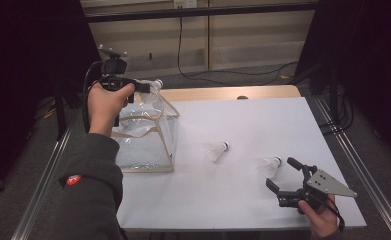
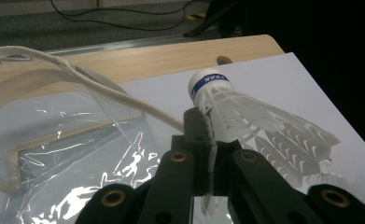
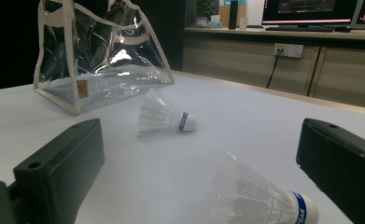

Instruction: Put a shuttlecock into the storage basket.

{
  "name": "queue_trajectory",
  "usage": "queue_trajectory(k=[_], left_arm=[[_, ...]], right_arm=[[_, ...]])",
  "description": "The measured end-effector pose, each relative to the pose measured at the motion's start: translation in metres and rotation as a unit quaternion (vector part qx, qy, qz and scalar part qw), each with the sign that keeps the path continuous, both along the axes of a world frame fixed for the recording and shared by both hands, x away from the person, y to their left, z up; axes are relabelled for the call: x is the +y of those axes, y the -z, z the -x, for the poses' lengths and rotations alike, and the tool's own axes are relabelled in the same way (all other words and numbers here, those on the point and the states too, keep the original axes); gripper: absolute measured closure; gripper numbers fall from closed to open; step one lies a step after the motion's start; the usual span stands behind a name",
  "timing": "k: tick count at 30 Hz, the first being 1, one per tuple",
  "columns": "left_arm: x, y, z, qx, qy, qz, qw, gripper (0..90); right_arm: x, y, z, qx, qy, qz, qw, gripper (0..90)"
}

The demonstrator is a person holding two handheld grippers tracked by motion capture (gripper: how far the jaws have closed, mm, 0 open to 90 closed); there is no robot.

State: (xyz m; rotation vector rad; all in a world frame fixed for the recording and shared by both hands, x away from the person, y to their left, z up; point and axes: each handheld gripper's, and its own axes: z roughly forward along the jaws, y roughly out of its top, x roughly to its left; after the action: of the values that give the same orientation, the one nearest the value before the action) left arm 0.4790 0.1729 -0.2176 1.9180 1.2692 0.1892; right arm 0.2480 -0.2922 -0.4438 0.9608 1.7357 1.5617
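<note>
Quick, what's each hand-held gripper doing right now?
Left hand-held gripper: shut on a shuttlecock.
Right hand-held gripper: open, holding nothing.

Office-like lab, monitors [image 3: 318,9] on counter, floor cables [image 1: 233,75], railed table [image 1: 243,145]

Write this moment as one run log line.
left gripper: shut on shuttlecock, above clear bag | right gripper: open | table: two shuttlecocks

The nearest shuttlecock [image 3: 259,198] is cut off by the right gripper view's bottom edge.
</note>
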Motion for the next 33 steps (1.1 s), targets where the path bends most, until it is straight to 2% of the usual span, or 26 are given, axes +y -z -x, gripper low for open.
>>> queue_trajectory(k=[12,14,17,33], left_arm=[[0.002,0.004,-0.007,-0.001,-0.009,0.001,1.0000,89.7],[0.003,0.004,-0.009,0.000,-0.010,-0.008,0.9999,89.7],[0.005,0.005,-0.011,0.000,-0.016,0.000,0.9999,89.7],[0.014,0.007,-0.016,-0.001,-0.041,-0.003,0.9991,89.7]], right_arm=[[-0.001,0.000,0.000,0.001,0.000,-0.001,1.0000,0.8],[-0.001,0.000,0.000,0.001,0.002,-0.001,1.0000,0.8],[-0.001,0.000,0.001,0.002,0.002,-0.002,1.0000,0.8],[-0.002,-0.001,0.000,-0.001,0.003,-0.002,1.0000,0.8]])
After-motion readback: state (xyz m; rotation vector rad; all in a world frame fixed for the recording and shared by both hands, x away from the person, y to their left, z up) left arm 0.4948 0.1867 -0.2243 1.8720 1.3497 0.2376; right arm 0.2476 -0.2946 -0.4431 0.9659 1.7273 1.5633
